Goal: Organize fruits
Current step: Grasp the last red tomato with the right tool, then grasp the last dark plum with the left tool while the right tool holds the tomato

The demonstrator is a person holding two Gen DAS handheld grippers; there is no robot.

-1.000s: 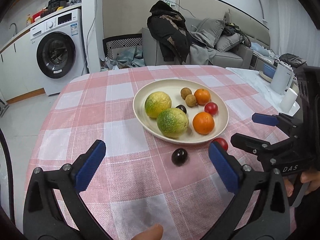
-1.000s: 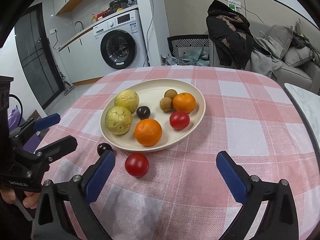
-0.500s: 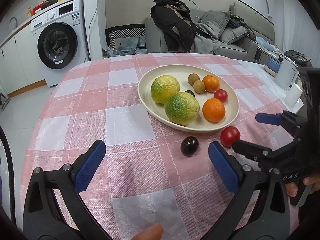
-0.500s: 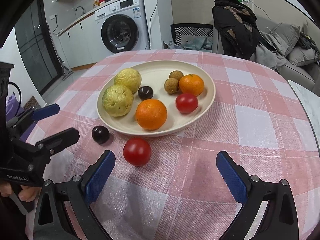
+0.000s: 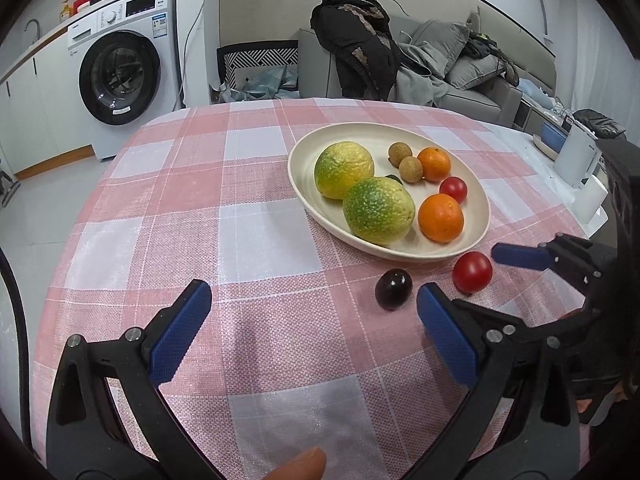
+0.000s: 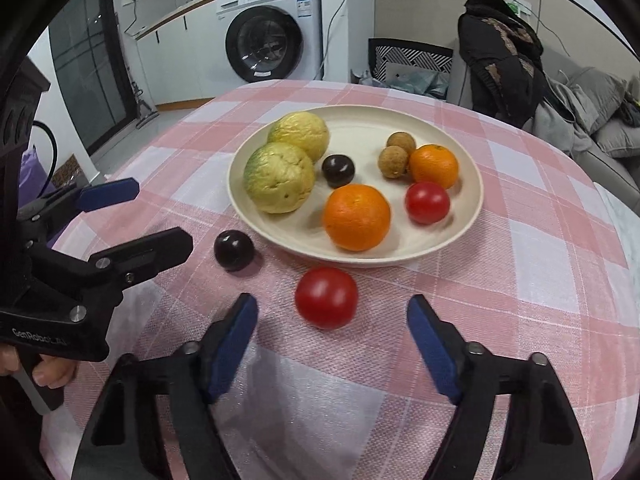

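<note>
The right tool (image 6: 332, 320) is wide open and holds nothing; the loose tomato (image 6: 326, 297) lies on the table (image 6: 540, 280) just ahead of its gap, roughly centred between the two blue pads (image 6: 232, 344). The left tool (image 5: 308, 328) is likewise wide open and empty, with the dark plum (image 5: 393, 289) just off its right pad, outside the gap.

Judged step: pick up the tomato and set it on the plate (image 6: 476, 184).

1. Advance the right tool until both pads flank the widest part of the tomato.
2. Close slowly. The skin looks smooth and the fruit is round, so an off-centre squeeze may make it roll.
3. Lift clear of the plate rim.
4. Release on the bare part of the plate behind the large orange (image 6: 357, 216).
5. Swing the left tool toward the tomato side to centre the plum before closing.
</note>
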